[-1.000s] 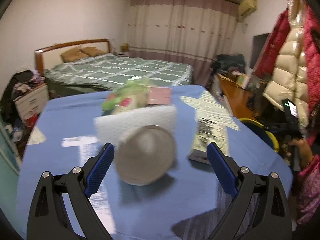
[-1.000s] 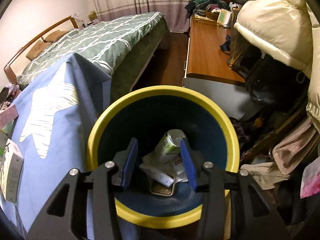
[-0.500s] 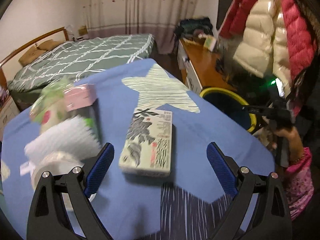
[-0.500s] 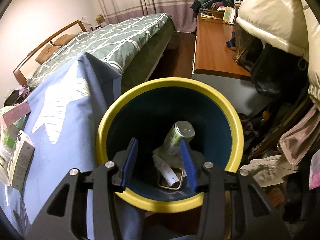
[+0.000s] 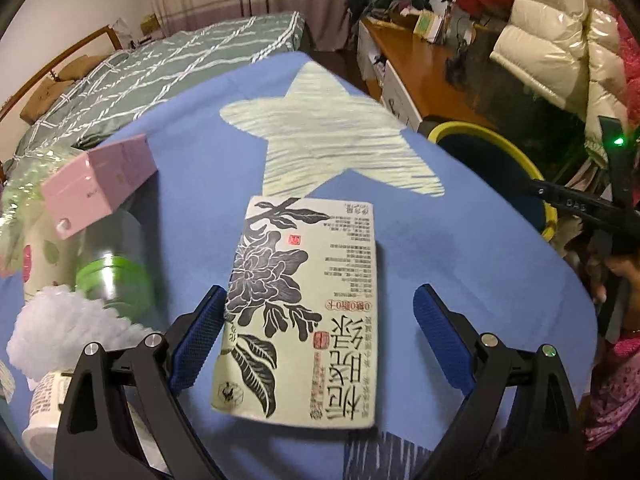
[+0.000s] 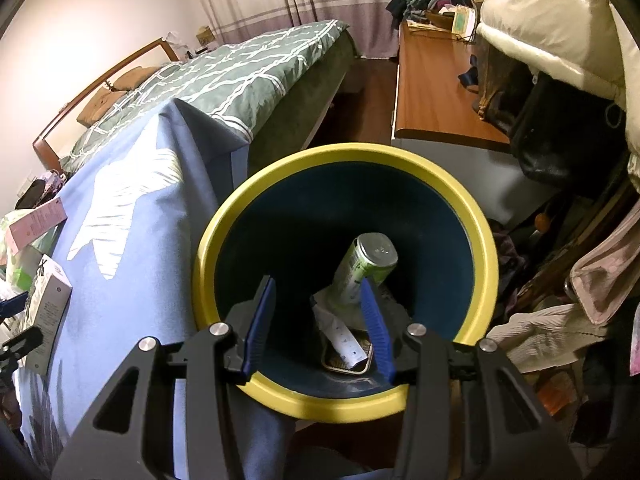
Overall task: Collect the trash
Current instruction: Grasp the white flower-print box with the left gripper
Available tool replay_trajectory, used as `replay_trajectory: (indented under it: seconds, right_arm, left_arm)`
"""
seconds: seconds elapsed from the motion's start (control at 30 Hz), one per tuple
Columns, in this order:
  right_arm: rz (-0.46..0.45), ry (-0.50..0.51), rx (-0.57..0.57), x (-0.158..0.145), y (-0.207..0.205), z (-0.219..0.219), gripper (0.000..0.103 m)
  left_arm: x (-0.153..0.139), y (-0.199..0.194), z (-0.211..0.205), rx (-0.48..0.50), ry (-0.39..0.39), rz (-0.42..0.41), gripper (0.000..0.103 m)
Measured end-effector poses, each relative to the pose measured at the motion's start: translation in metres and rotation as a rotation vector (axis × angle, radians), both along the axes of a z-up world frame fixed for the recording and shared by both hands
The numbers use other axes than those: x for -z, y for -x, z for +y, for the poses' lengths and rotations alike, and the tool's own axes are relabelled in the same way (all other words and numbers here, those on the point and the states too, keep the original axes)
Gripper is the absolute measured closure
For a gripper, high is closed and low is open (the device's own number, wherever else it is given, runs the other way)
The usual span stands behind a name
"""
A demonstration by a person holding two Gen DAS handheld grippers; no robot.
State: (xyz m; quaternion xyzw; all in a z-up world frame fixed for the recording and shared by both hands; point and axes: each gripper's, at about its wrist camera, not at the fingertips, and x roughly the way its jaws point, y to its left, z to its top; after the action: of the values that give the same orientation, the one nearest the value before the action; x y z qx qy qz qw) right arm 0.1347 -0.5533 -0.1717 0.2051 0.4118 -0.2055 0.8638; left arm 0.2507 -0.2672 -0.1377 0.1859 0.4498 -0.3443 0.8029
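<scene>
Left hand-held gripper spread wide over the printed box lying flat on the blue-covered worktop; pads not touching it. Right hand-held gripper partly open, empty, above the yellow-rimmed bin. Bin holds a green can, leaning, plus paper scraps.

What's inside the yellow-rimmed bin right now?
In the bin: a green can, crumpled paper and a small tray. Whatever lies beneath them is covered.
</scene>
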Motion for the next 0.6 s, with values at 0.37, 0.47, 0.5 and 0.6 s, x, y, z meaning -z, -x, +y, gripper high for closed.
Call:
replay_trajectory:
  seconds: [0.37,0.47,0.5,0.6]
  right_arm:
    - [-0.015,-0.005,-0.008,-0.003,0.004,0.002,0.06]
    - [-0.019,-0.008,-0.011,-0.004,0.006,0.003,0.06]
    - [-0.02,-0.009,-0.012,-0.005,0.006,0.003,0.06]
    - [-0.027,-0.015,-0.014,-0.006,0.009,0.002,0.06]
  left_arm:
    - [0.019,-0.01,-0.015,-0.01,-0.058,0.012,0.02]
    - [0.017,-0.009,-0.015,-0.01,-0.053,0.015,0.029]
    - [0.017,-0.008,-0.015,-0.009,-0.056,0.018,0.03]
    - [0.015,0.0,-0.017,0.002,-0.046,0.028,0.03]
